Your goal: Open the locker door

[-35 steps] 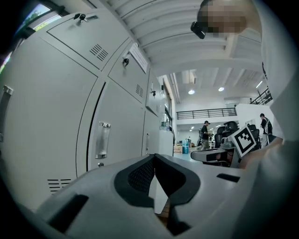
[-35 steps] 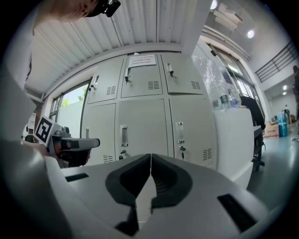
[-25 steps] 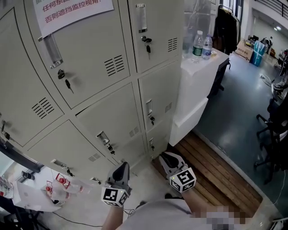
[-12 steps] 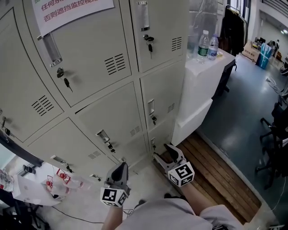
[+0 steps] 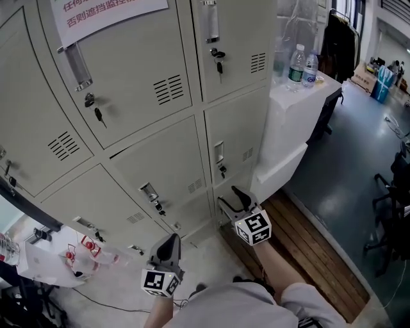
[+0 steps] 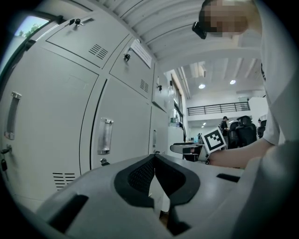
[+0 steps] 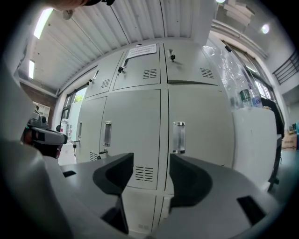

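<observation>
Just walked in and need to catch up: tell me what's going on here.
A person stands facing a wall of grey lockers, a gripper in each hand. The right gripper points at them with its jaws wide apart and nothing between them. The left gripper hangs lower, jaws together, empty. Every locker in view looks shut, and neither gripper touches one.

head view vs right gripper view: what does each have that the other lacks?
Head view only: the wooden planks on the floor and the marker cube on top of the right gripper. Right gripper view only: the ribbed ceiling, and that gripper's jaws seen from behind, apart with nothing between them. Both: the lockers, the paper notice and the water bottles.
</observation>
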The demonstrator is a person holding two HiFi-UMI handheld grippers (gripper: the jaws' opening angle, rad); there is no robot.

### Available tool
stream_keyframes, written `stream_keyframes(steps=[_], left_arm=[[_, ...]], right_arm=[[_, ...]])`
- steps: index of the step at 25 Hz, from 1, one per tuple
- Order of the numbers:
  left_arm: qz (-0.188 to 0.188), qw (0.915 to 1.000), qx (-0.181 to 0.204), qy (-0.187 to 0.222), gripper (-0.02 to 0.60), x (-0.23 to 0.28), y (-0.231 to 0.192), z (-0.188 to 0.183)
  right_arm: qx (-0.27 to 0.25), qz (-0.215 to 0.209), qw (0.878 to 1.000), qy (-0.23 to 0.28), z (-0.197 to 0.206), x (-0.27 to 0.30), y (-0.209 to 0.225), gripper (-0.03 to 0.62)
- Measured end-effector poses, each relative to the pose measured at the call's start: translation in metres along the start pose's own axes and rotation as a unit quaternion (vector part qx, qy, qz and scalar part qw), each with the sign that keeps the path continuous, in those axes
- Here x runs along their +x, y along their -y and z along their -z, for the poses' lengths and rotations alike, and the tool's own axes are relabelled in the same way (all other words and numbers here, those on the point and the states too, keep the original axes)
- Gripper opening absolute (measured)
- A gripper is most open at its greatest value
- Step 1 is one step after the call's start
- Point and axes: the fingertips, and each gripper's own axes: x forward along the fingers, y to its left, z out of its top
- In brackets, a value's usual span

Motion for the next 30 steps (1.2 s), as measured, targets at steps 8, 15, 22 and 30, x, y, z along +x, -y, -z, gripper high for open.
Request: stream_keyframes(steps=[8, 15, 22, 30], left_arm=[[-0.015, 0.9999, 0.001, -0.001, 0.008, -0.005, -0.006, 0.0], [-0.027, 0.9996, 0.004, -0.008, 0.008, -0.007, -0.01, 0.002], [-0.041, 0.9991, 0.005, -0.011, 0.008, -0.009, -0.018, 0.003], [-0.057, 0.9983, 0.001, -0.015, 0.008, -0.015, -0.028, 0.008]], right_arm=[[0.002, 0.01, 1.0, -0.002, -0.012, 0.038, 0.025, 0.231], [-0.005, 0.015, 1.0, -0.008, -0.025, 0.076, 0.045, 0.23], [-0.012, 0.023, 1.0, -0.011, -0.033, 0.108, 0.062, 0.229], [-0.019, 0.021, 1.0, -0.009, -0.032, 0.123, 0.061, 0.222]])
